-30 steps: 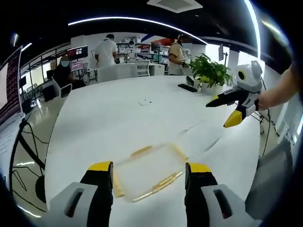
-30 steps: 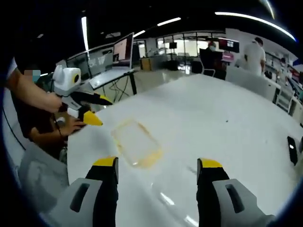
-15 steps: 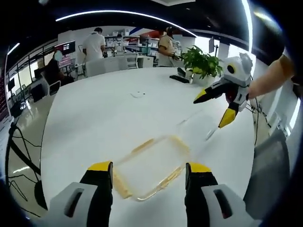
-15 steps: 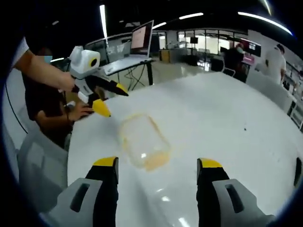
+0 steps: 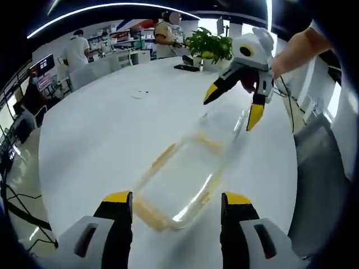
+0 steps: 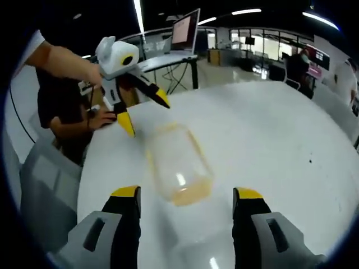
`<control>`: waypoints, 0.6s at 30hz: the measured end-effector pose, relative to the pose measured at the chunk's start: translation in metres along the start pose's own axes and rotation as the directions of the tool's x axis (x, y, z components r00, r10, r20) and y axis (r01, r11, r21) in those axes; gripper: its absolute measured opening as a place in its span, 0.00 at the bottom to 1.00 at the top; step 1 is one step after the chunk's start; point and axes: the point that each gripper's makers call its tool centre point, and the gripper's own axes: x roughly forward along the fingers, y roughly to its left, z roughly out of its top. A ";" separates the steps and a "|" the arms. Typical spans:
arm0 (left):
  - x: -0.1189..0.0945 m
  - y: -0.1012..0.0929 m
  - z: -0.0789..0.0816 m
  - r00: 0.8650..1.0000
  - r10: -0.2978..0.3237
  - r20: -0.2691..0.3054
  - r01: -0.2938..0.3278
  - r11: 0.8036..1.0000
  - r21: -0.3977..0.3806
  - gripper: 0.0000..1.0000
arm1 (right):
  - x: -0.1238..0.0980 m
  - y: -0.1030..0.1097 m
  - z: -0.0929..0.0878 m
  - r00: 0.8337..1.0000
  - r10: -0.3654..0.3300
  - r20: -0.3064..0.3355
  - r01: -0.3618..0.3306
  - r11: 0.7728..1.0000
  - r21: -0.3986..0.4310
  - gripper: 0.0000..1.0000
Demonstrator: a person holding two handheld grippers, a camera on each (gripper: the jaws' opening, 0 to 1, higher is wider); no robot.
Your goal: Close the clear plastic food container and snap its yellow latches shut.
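Container (image 5: 178,185) on white table (image 5: 95,129), clear, yellow-edged, lying flat. In left gripper view: just past left gripper (image 5: 176,206), between the two yellow-tipped jaws, long axis running from 7 o'clock near the jaws up toward 1 o'clock, far end pointing at right gripper (image 5: 230,108). Yellow latches (image 5: 161,157) along the long sides and at the near short end, flat against the table; whether snapped, cannot tell. Lid state not readable through the clear plastic and glare.

Left gripper: jaws spread wide, nothing between them, not touching container. Right gripper at 1 o'clock, above the far end of container, jaws parted, yellow tips pointing down and toward 8 o'clock, clamping nothing; contact with container not clear. Held by a hand (image 5: 291,47) entering from 2 o'clock.

In right gripper view: container (image 6: 178,162) ahead of right gripper (image 6: 186,194), long axis from 6 o'clock up toward 11 o'clock, near end rounded and yellowish, far end pointing at left gripper (image 6: 146,112). Right gripper jaws wide apart, empty, short of container. Left gripper at 11 o'clock, jaws parted, tips near the far end of container, gripped by a hand (image 6: 84,67).

Beyond, in left gripper view: plant (image 5: 210,45) and dark flat object (image 5: 186,68) at 12 o'clock on far table edge, people standing behind. In right gripper view: monitor (image 6: 185,33) at 12 o'clock, seated person (image 6: 70,120) at 9 o'clock by table edge.
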 end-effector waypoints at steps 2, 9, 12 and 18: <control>0.002 0.001 -0.002 1.000 -0.022 -0.013 0.022 1.000 0.018 0.59 | 0.004 -0.001 -0.003 1.000 0.011 -0.011 -0.011 1.000 -0.007 0.64; 0.008 0.007 -0.015 0.991 -0.087 -0.100 0.101 0.983 0.150 0.60 | 0.012 -0.002 -0.011 0.999 0.035 -0.038 -0.036 0.999 -0.020 0.63; 0.009 0.010 -0.027 0.978 -0.114 -0.173 0.152 0.963 0.225 0.61 | 0.017 -0.002 -0.015 0.997 0.047 -0.056 -0.048 0.998 -0.028 0.63; 0.013 0.016 -0.033 0.966 -0.138 -0.219 0.203 0.929 0.310 0.61 | 0.024 0.000 -0.016 0.995 0.065 -0.072 -0.068 0.997 -0.035 0.64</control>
